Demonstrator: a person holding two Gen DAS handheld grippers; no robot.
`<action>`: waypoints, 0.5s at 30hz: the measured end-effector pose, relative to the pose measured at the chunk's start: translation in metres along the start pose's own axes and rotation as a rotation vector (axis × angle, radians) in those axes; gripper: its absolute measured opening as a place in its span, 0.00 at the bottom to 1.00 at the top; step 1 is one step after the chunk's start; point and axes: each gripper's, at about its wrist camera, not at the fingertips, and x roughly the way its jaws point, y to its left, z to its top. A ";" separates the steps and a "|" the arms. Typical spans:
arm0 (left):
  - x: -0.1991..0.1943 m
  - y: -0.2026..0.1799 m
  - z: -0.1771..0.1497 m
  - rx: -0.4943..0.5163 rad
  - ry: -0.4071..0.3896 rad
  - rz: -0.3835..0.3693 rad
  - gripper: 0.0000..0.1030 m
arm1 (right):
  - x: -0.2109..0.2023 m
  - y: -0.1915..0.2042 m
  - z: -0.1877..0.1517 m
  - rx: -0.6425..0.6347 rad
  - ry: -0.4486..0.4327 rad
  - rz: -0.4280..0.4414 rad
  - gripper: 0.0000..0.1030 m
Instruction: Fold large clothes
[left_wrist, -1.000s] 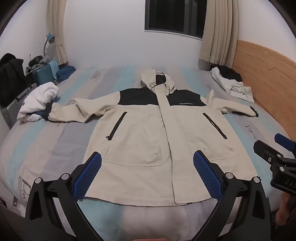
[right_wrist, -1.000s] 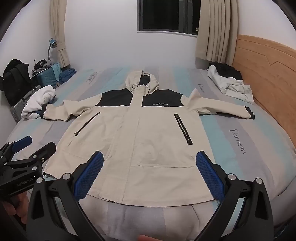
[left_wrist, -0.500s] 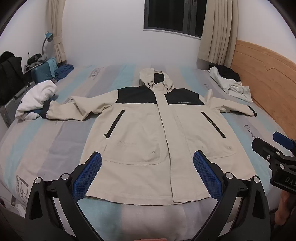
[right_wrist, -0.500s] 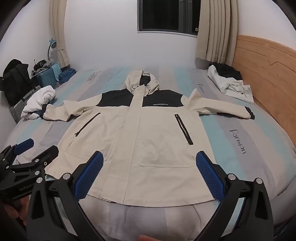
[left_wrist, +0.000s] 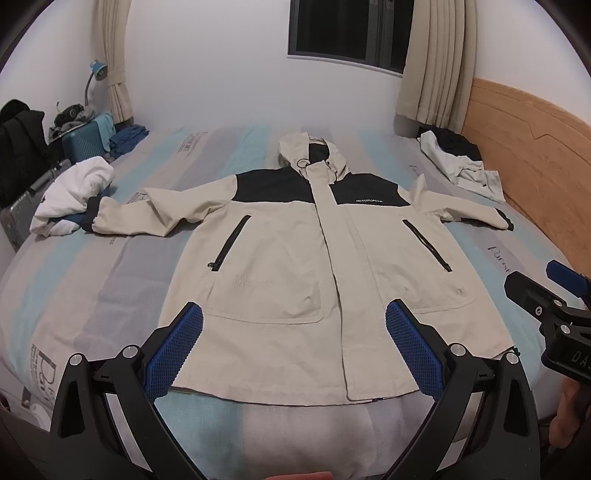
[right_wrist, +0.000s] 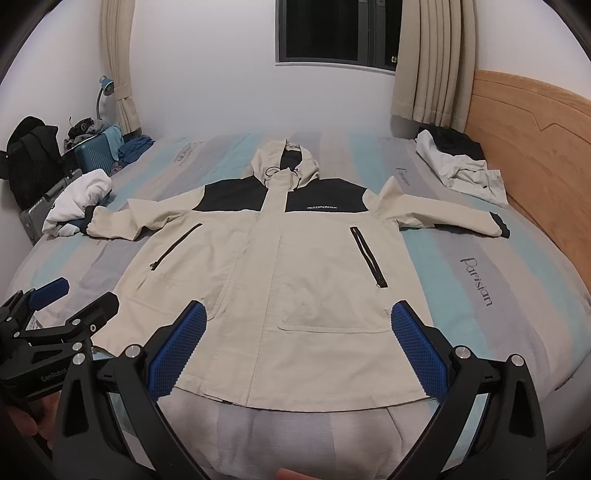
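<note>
The cream-and-black jacket (left_wrist: 295, 258) lies flat, front up, sleeves outstretched on the striped bed (left_wrist: 92, 280), ready for folding, while the left gripper (left_wrist: 293, 345) and right gripper (right_wrist: 299, 345) hover above its hem, fingers spread, holding nothing.

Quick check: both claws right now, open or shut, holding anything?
Left claw: open, holding nothing, above the jacket hem.
Right claw: open, holding nothing.

A: How does the jacket (left_wrist: 295, 266) look?
B: It is cream with black shoulder panels, a hood and two black chest zippers.
A: And its pose?
B: It lies flat, front up and closed, sleeves spread to both sides, on the striped bed (left_wrist: 110, 280).
</note>
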 end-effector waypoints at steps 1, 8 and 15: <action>-0.001 0.000 0.000 0.002 0.001 0.000 0.94 | 0.000 0.001 0.000 -0.001 -0.001 0.000 0.93; -0.001 0.001 0.000 0.003 0.004 0.000 0.94 | 0.000 0.001 0.000 -0.001 0.000 -0.002 0.93; 0.001 0.000 0.000 0.000 0.009 0.002 0.94 | -0.001 0.001 -0.001 0.000 -0.001 -0.001 0.93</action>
